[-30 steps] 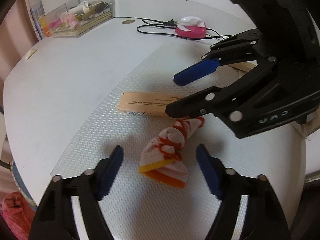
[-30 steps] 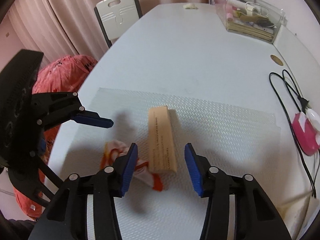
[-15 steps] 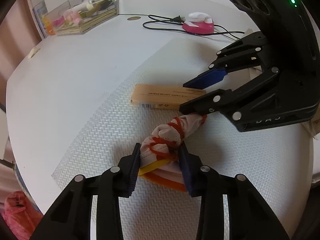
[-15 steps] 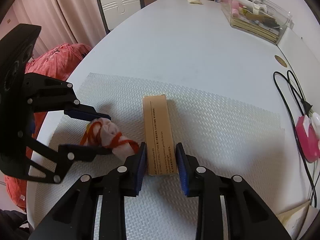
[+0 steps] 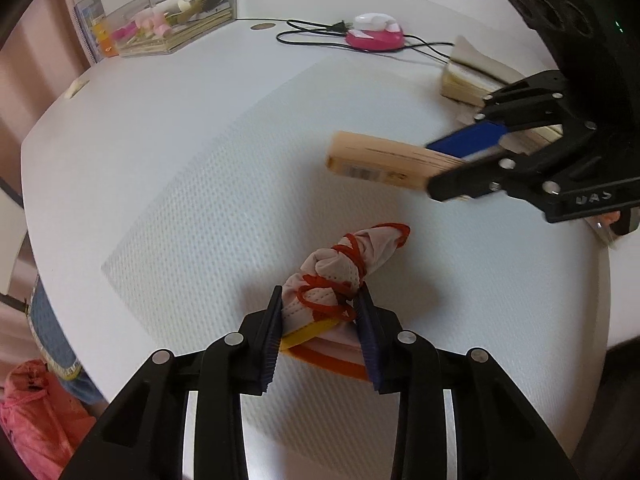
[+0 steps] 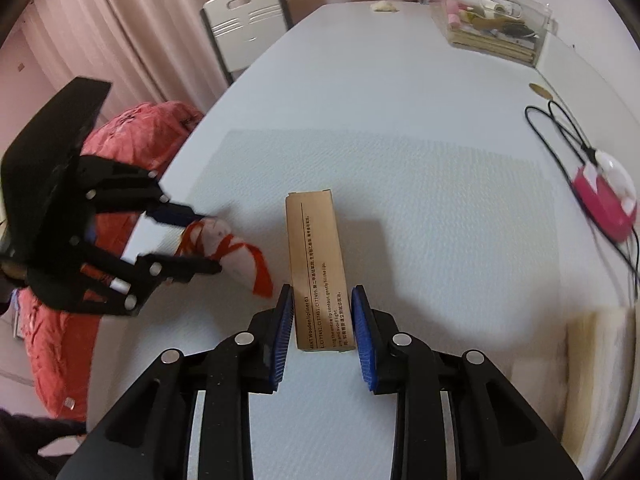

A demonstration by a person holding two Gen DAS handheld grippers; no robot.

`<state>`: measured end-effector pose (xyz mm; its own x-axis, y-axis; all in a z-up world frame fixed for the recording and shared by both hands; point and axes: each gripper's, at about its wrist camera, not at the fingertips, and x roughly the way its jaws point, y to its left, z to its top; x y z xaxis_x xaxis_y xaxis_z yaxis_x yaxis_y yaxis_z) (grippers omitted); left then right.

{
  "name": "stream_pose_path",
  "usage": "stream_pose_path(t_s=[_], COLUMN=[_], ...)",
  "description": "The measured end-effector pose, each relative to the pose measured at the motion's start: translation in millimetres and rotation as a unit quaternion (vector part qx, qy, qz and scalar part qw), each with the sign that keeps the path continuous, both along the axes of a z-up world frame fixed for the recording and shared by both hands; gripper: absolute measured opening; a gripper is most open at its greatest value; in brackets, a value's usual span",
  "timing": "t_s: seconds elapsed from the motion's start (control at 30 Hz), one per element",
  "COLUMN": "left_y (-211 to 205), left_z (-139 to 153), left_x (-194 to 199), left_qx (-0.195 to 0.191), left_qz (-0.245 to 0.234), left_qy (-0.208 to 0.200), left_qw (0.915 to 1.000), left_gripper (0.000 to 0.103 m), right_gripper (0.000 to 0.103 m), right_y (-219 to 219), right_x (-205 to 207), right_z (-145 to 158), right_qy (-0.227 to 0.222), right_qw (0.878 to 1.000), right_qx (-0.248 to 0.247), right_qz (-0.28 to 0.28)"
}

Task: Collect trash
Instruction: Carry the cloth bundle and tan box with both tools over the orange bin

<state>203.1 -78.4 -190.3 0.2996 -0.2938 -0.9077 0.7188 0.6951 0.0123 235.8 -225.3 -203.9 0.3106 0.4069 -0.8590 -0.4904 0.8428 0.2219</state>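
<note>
- Lifted up off the white mat (image 5: 192, 216) since a moment ago: both the rolled-up rag bundle (image 5: 340, 276) and the brown paper box (image 6: 318, 268), which lay flat on the mat before.
- Squeezed the left claw (image 5: 320, 330) tight on the wide end of the bundle, blue pads pressed on both sides, red string wrapped all round it.
- Closed the right claw (image 6: 322, 322) on the near end of the box, pads touching or almost touching its two long sides.
- Held both things up in the air above the desk (image 6: 360, 92), with dark shadows on the mat under them.
- Looked about half done: two bits of trash picked up, none dropped anywhere yet.
- Saw a red bag (image 6: 132, 132) on the floor beside the desk, just behind the left claw; maybe the place for trash, but cannot tell for sure.
- Left alone farther off: a pink gadget (image 5: 374, 36) with its black cord (image 5: 316, 32), a clear tray (image 5: 168, 20) full of small things, and a small crumpled scrap (image 6: 384, 7) at the far desk edge.
- Could not tell whether that scrap counted as trash too.
- Still to do, by best guess: carry both things over the desk edge, open up, drop them in.
</note>
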Motion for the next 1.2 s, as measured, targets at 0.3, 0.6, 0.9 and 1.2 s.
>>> stream_pose_path(t_s=[0.3, 0.6, 0.9, 1.2], left_y=[16, 47, 95, 173], left_z=[24, 54, 72, 63], left_x=[-63, -128, -174, -209], left_qx=[-0.007, -0.004, -0.008, -0.011], left_qz=[0.021, 0.069, 0.141, 0.237], left_qy=[-0.009, -0.025, -0.043, -0.036], left_qw=[0.9997, 0.9973, 0.9891, 0.9708], left_gripper=[0.036, 0.036, 0.036, 0.036], right_gripper=[0.030, 0.030, 0.030, 0.030], right_y=[12, 42, 106, 229], right_x=[-63, -108, -138, -176], right_z=[19, 45, 63, 69], right_qy=[0.003, -0.008, -0.022, -0.019], right_qw=[0.999, 0.993, 0.982, 0.958], right_qx=[-0.005, 0.002, 0.019, 0.034], right_qz=[0.052, 0.114, 0.185, 0.285])
